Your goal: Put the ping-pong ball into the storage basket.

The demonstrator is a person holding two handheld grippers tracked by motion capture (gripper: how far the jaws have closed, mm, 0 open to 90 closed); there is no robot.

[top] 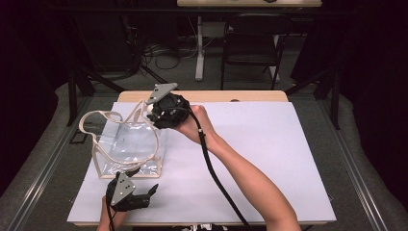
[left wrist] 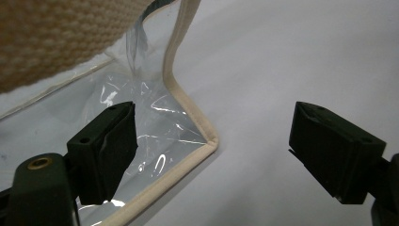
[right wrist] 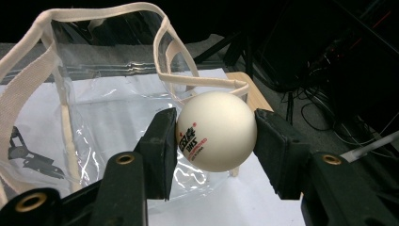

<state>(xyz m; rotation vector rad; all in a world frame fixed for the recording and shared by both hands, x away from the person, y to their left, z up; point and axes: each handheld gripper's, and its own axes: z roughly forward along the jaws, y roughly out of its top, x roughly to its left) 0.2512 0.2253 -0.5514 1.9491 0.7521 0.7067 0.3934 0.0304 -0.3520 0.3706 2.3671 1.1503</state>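
A clear plastic bag [top: 127, 144] with cream trim and handles lies at the left of the white sheet [top: 260, 159]. Held in a hand above the bag's far right corner, my right gripper [top: 154, 114] is shut on a white ping-pong ball [right wrist: 219, 129] with red and black print. In the right gripper view the ball sits between the jaws [right wrist: 216, 128], with the bag's open mouth [right wrist: 108, 108] just beyond. My left gripper [top: 143, 181] rests near the sheet's front left, jaws wide open [left wrist: 211, 136]. The bag's near corner [left wrist: 207, 141] lies between them, untouched.
The wooden table edge [top: 216, 96] shows behind the sheet. A black chair [top: 252, 38] and floor cables stand beyond the table. The right gripper's black cable [top: 216, 178] trails across the sheet along the forearm. A cream handle strap [left wrist: 56, 37] hangs close to the left gripper's camera.
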